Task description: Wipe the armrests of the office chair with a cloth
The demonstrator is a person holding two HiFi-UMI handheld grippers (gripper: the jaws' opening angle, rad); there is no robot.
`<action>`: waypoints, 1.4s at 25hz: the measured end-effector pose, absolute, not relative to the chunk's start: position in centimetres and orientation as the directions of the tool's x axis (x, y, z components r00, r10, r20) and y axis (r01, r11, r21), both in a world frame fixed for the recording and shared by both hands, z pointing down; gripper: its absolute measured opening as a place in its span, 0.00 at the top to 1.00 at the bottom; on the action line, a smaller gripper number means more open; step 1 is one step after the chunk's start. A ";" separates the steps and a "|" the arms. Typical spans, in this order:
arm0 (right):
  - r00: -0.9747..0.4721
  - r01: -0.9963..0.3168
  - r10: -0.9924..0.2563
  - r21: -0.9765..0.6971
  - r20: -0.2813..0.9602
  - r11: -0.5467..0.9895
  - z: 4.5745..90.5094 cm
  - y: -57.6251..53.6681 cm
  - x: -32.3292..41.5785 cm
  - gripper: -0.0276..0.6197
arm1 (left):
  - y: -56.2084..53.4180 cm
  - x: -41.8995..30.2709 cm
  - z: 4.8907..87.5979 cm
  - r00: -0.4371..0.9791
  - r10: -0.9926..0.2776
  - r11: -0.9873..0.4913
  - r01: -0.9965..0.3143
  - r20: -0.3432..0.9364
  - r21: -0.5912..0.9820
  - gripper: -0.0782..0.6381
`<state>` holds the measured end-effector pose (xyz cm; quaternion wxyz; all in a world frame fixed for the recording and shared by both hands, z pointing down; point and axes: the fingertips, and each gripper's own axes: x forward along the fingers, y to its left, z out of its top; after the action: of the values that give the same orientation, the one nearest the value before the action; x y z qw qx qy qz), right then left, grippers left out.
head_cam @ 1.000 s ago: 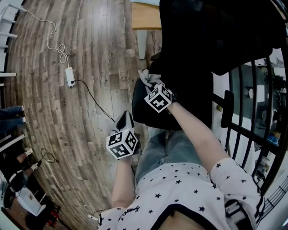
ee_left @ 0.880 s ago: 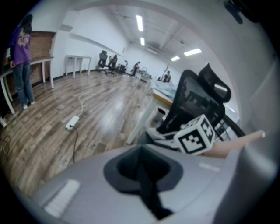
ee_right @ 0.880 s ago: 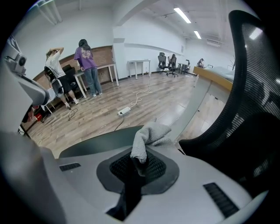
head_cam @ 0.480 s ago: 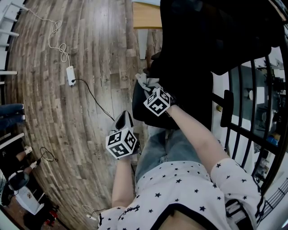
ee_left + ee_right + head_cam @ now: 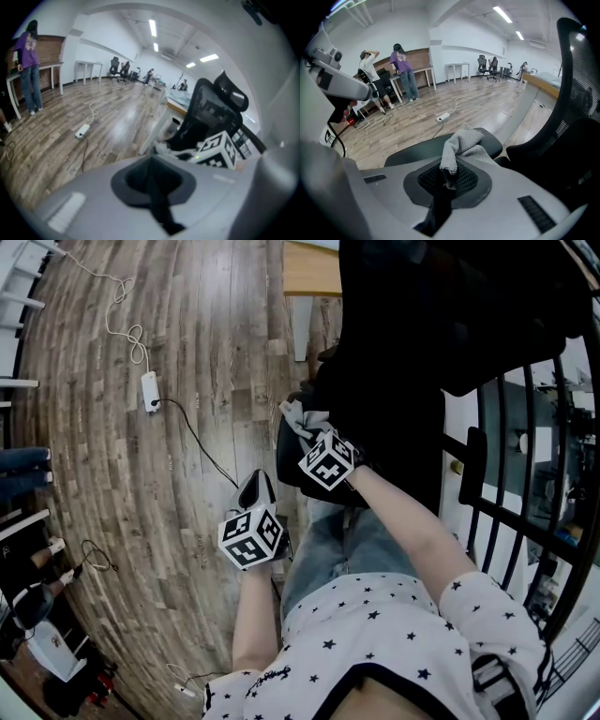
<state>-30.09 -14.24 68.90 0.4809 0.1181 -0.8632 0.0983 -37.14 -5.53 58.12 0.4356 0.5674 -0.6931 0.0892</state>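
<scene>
Jaws of the right gripper [image 5: 449, 174] pinch a crumpled, fluffy grey cloth [image 5: 461, 140].

two tools [image 5: 260, 491] [image 5: 311, 430], one cloth [image 5: 461, 140], one power strip [image 5: 150, 390]

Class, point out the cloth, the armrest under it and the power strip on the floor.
cloth [image 5: 461, 139]: right gripper view, bunched middle.
armrest [image 5: 410, 152]: right gripper view, bare pad.
power strip [image 5: 149, 390]: head view, its body.

The office chair [image 5: 403, 343] runs off the head view's top edge, its armrest [image 5: 287, 465] partly hidden beneath the cloth [image 5: 300, 414] and the right gripper [image 5: 312, 434]. Across the hall, distant figures [image 5: 150, 75] are too small to make out.
</scene>
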 end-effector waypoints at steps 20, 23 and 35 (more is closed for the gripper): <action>-0.517 -0.200 -0.024 -0.093 0.856 0.975 68.9 -8.5 -29.8 0.91 | -3.3 -36.5 58.1 -0.007 -0.703 0.374 -0.854 0.711 0.361 0.89; -0.517 -0.181 -0.007 -0.101 0.856 0.978 68.9 -7.5 -29.7 0.91 | -3.0 -36.4 58.0 -0.009 -0.703 0.376 -0.853 0.711 0.361 0.89; -0.518 -0.124 0.051 -0.133 0.854 0.983 68.7 -4.3 -29.5 0.91 | -2.4 -36.8 57.8 -0.031 -0.698 0.397 -0.848 0.715 0.351 0.89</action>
<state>-29.47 -4.28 68.68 0.4906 0.0211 -0.8666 0.0888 -36.85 -2.36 57.84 0.4362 0.5423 -0.7129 0.0859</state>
